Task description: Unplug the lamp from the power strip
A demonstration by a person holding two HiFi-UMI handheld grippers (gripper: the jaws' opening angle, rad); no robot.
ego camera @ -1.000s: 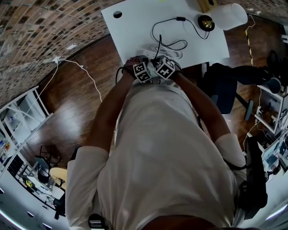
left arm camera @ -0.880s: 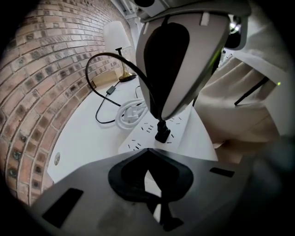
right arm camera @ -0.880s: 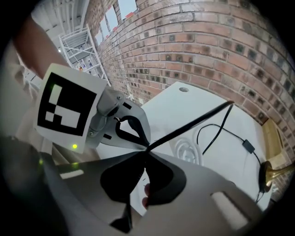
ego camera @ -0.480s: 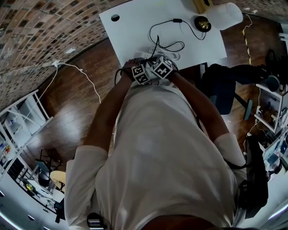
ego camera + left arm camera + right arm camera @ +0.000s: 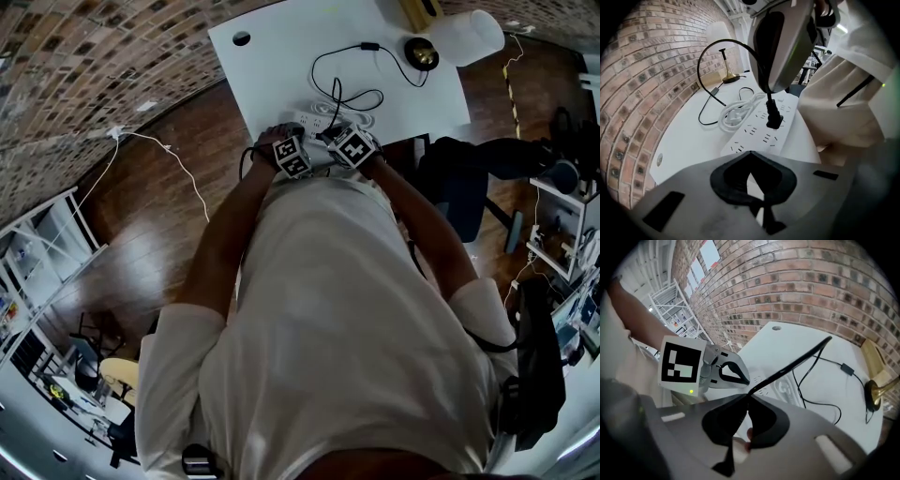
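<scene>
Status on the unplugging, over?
Left gripper shut at strip end. Right gripper shut on cord above plug. Plug at strip, seating unclear. Nothing in the way.

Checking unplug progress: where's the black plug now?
Left gripper view, centre: the black plug is on its cord under the right gripper, at the power strip.

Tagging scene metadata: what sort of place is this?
Probably a lab or workshop room: brick wall, metal shelving racks loaded with gear, and a white desk holding a power strip and a lamp.
</scene>
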